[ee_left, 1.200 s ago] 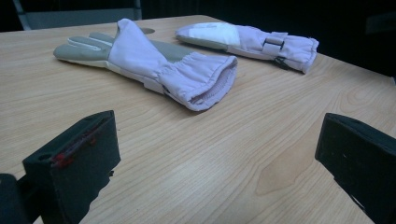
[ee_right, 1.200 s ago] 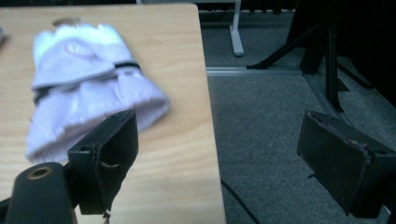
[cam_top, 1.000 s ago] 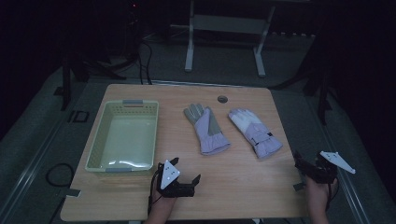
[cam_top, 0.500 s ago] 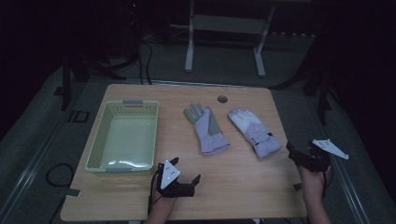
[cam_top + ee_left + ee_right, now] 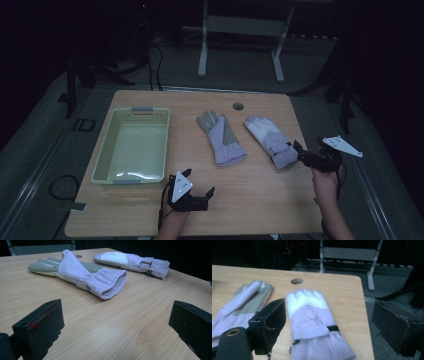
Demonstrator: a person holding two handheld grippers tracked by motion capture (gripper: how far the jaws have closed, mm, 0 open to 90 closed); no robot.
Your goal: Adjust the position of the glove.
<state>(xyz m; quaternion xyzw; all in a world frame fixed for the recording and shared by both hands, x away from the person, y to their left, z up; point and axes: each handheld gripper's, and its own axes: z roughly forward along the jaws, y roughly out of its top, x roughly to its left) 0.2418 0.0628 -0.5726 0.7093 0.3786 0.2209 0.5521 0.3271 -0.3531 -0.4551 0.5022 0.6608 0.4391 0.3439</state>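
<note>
Right gripper (image 5: pixel 300 152) wide open, empty, at the cuff of the padded lilac winter glove (image 5: pixel 270 141) at 3 o'clock. Soft, light, floppy; best pinched at the strapped cuff. Left gripper (image 5: pixel 207 197) open, empty, idle at 6.

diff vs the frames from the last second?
Right gripper moved in from off the table's right edge to the cuff of the right-hand glove, jaws open astride it, nothing gripped. Left gripper, left-hand glove and basket stayed put.
</note>
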